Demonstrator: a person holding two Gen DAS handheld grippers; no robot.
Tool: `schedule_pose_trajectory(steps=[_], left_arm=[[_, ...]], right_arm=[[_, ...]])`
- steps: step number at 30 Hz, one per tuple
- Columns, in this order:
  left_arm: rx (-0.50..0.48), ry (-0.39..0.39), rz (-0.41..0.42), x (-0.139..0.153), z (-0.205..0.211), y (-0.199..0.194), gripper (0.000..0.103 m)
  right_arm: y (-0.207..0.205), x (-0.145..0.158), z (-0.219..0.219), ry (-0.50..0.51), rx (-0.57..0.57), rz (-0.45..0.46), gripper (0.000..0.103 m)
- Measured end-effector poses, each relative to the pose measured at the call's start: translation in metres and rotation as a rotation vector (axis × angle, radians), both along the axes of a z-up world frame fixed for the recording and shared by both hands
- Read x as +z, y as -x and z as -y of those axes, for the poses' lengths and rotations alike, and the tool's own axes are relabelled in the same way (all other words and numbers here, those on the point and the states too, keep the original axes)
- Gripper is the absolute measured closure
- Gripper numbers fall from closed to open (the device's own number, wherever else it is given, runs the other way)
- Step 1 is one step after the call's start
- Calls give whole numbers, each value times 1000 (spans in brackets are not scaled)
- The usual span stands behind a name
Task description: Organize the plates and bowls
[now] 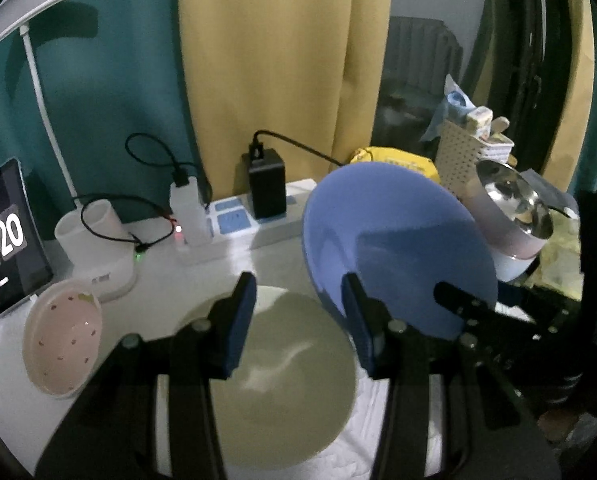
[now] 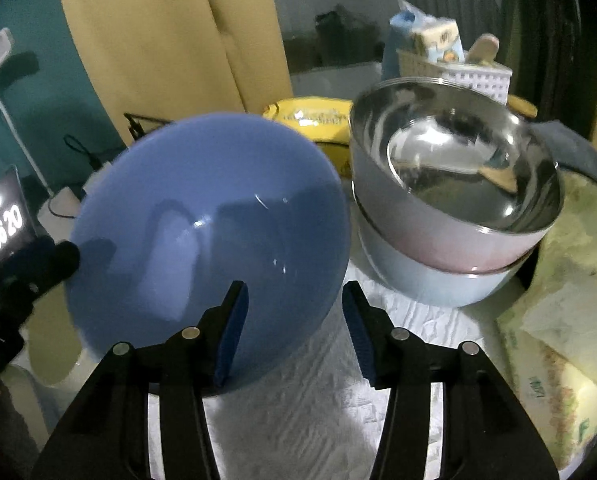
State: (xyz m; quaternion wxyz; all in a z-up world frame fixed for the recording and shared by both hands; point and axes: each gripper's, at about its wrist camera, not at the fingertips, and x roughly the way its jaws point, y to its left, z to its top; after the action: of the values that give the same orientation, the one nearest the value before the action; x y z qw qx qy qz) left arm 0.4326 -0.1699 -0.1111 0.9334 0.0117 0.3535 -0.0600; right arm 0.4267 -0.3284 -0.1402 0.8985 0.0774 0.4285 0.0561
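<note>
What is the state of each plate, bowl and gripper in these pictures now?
blue plate: tilted, rim between the jaws of the right gripper, unclamped.
beige plate: lying flat, empty.
pink bowl: upright, nested in the pale blue bowl.
left gripper: open, holding nothing.
right gripper: open.
tablet clock: lit.

Both grippers: black plastic arms w/ silver screws, fingers (image 1: pixel 238 320) w/ ribbed blue pads (image 2: pixel 358 336).

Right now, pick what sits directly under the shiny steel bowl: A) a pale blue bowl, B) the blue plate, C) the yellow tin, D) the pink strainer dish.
A: the steel bowl is nested in a pale blue bowl, beside the tilted blue plate.
</note>
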Motion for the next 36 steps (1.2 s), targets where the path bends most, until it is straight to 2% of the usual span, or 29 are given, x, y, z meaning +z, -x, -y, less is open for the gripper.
schedule_pose_trajectory(steps=[7,13,16,18,20,22,24,29,36], left_arm=[[-4,-10,-6,-1,3,-4,57],[-21,-35,-9,-4,10,-8,57],[-34,-46,10,-4,13,-7,57],[-38,-41,15,-4,14,-8,58],[-43,-26,8,-6,13,-10,59],[-41,-26,-6,-8,13,-13,64],[-55,-24,-13,-10,15,-14,75],[-85,-27,-28,-13,22,-14,90],[-89,-18,-17,-4,22,-6,92]], right_arm=[[-6,-14,7,0,-25,-30,51],[-5,-16,11,-15,-35,-17,52],[-5,-17,13,-19,-29,-6,66],[-5,-19,15,-22,-21,-10,80],[0,-19,19,-37,-12,-5,82],[2,-18,19,-46,-4,5,85],[2,-17,20,-56,2,10,87],[7,-11,18,-65,5,29,89],[14,0,20,-59,-1,49,89]])
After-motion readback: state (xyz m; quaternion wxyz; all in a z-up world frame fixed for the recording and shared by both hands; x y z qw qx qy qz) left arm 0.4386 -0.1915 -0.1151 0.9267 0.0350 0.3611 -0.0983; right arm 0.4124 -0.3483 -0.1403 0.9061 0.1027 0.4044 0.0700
